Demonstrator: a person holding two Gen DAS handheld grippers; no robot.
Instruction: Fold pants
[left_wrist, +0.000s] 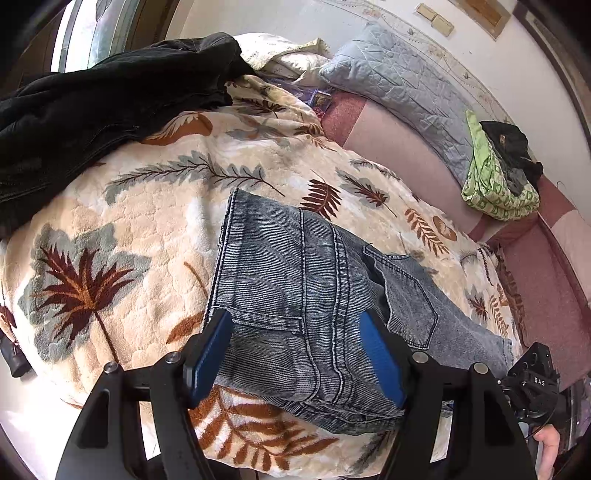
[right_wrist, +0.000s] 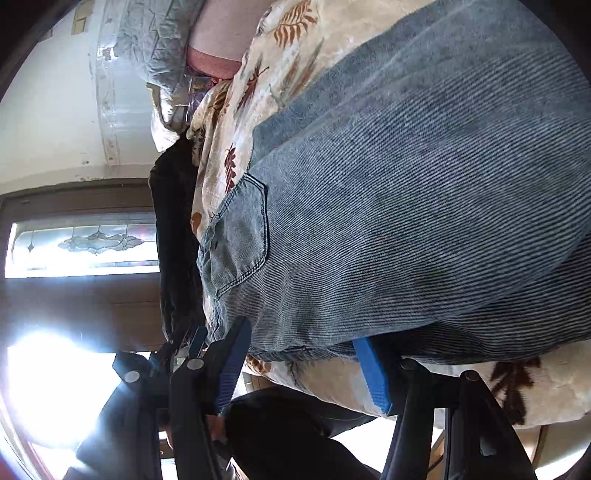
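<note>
Folded grey-blue jeans (left_wrist: 314, 280) lie on a leaf-patterned blanket (left_wrist: 140, 221) on the bed, back pocket and seams facing up. My left gripper (left_wrist: 294, 317) hovers over their near end, open, with the denim showing between its blue pads but not pinched. In the right wrist view the picture is rolled sideways and the jeans (right_wrist: 406, 192) fill most of it. My right gripper (right_wrist: 301, 332) is open at their near edge, and the fabric lies between the fingers without being pressed. A hand (left_wrist: 550, 446) and the right gripper's black body show at the lower right of the left wrist view.
A black garment (left_wrist: 110, 99) is heaped at the blanket's far left. A grey quilted pillow (left_wrist: 399, 74) leans on the wall, with a green bundle and dark clothes (left_wrist: 498, 173) on the pink mattress. A bright window (right_wrist: 85, 243) lies beyond the bed.
</note>
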